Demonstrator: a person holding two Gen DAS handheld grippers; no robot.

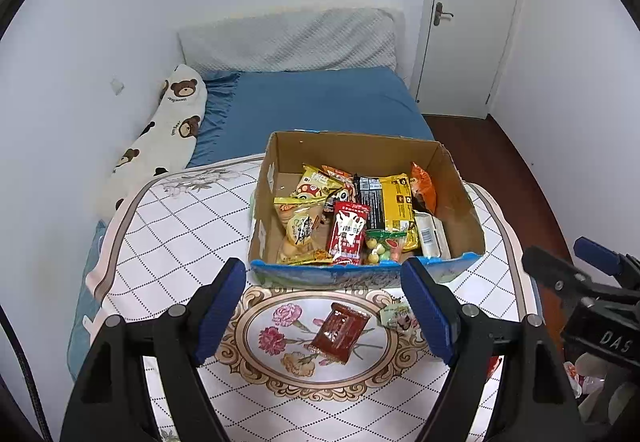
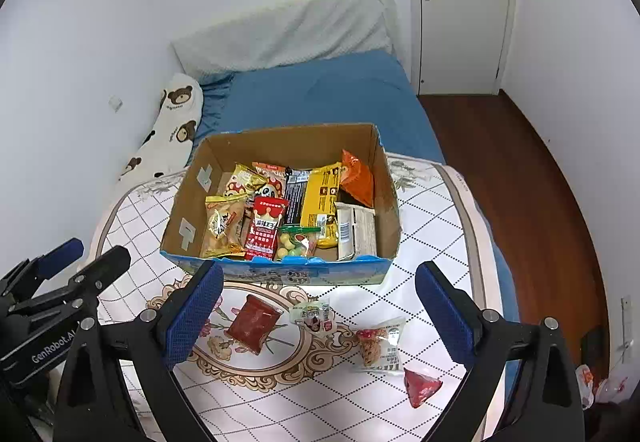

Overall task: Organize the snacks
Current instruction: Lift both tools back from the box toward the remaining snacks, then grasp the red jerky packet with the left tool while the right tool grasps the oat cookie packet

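Observation:
An open cardboard box (image 1: 460,198) (image 2: 280,146) with a blue front edge stands on the patterned table and holds several snack packets. In front of it lie a red-brown packet (image 1: 339,332) (image 2: 254,324) and a small pale packet (image 1: 396,316) (image 2: 312,316). Further right are a clear packet with a brown snack (image 2: 378,346) and a red triangular packet (image 2: 420,386). My left gripper (image 1: 324,308) hovers open above the red-brown packet, holding nothing. My right gripper (image 2: 320,314) hangs open over the loose packets, also with nothing in it.
The table top (image 1: 180,242) (image 2: 432,226) has a flowered oval in the middle and rounded edges. Behind it is a bed with a blue sheet (image 1: 320,102) and a bear-print pillow (image 1: 168,130). A wooden floor (image 2: 520,182) and a white door (image 2: 460,2) lie to the right.

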